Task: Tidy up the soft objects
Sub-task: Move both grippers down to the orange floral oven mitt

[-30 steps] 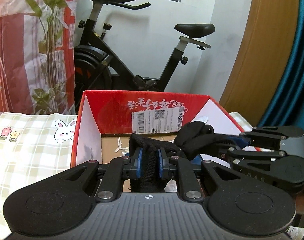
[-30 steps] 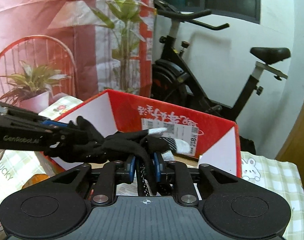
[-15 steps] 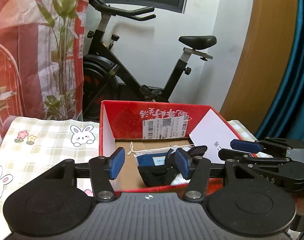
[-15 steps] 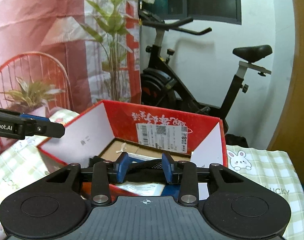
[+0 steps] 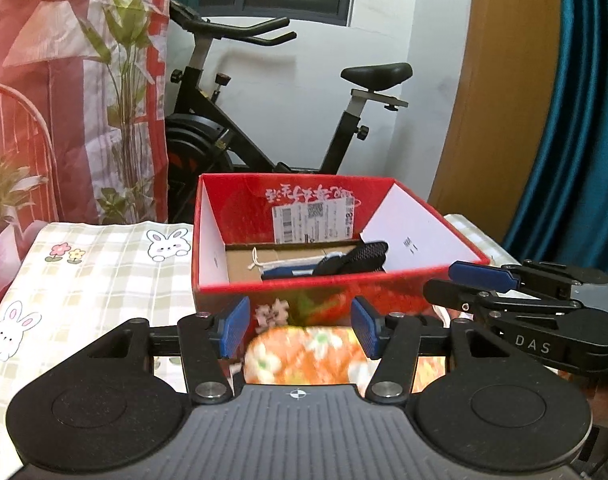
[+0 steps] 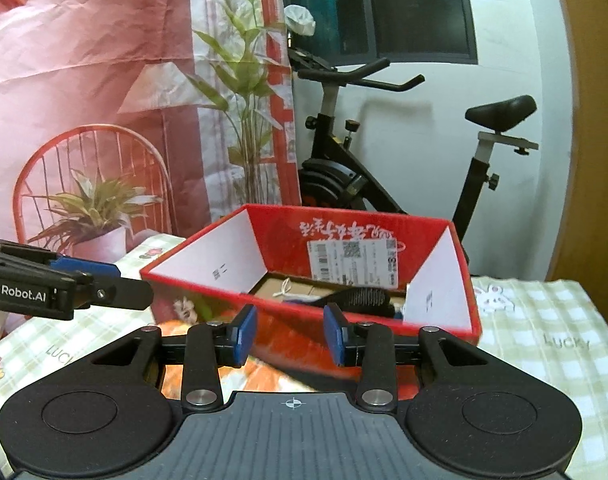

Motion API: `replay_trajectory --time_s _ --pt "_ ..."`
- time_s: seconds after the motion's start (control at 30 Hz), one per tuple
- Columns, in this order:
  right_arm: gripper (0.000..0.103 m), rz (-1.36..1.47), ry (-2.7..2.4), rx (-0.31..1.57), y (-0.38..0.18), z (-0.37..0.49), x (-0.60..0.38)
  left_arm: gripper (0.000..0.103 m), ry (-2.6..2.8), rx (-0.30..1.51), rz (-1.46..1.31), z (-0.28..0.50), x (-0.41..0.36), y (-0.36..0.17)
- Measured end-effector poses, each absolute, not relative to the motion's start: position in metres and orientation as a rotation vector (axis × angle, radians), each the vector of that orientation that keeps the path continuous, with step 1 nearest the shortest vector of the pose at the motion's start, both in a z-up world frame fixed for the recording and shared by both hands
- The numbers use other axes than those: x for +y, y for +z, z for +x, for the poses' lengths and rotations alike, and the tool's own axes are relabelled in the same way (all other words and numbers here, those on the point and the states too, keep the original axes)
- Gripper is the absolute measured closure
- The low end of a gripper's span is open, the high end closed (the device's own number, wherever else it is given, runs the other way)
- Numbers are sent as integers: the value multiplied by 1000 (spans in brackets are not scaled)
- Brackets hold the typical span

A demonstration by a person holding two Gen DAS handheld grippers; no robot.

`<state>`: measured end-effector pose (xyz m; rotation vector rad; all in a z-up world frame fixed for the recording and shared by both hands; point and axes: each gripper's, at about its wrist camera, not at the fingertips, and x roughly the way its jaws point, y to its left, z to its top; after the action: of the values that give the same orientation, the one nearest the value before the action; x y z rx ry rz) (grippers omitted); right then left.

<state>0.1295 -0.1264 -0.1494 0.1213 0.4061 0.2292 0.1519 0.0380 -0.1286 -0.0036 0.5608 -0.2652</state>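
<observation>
We found both grippers drawn back to the near side of the red box [image 5: 336,292], which sat on the surface under a checked cloth with rabbit prints [image 5: 84,272]. The left gripper [image 5: 300,330] stood with its blue pads well apart and nothing between them; past the gap we saw only the box's near wall and a blurred orange floral item [image 5: 304,356] lying low in front of the box (we could not tell what it was). The right gripper [image 6: 290,334] was parted less widely, also empty, its pads framing the box's near wall.

In the left wrist view the right gripper [image 5: 480,280] came in from the right edge, just beside the box's near right corner. In the right wrist view the left gripper [image 6: 104,284] reached in from the left, near the box's left corner.

The black glove [image 5: 354,262] lay inside the box, toward its right half, against the floor of the box. Beside it, to the left, we noted a blue-and-white pouch with a white cord [image 5: 280,268]. From the right wrist view the glove [image 6: 360,298] showed just over the near rim.

An exercise bike [image 5: 264,120] stood behind the box, by the far wall.
</observation>
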Motion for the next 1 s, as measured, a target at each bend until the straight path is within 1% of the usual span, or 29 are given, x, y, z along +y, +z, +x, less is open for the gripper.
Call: replay_trajectory --time_s 0.3,0.5,1.0 --pt "69 167 216 431 -181 88 -131 45 -229 559 -54 116 38 -151" --pt "69 189 215 482 -202 72 -134 45 -210 580 -46 101 40 -166" --pt "69 215 233 562 -221 75 -129 46 -266 641 -93 98 41 -193"
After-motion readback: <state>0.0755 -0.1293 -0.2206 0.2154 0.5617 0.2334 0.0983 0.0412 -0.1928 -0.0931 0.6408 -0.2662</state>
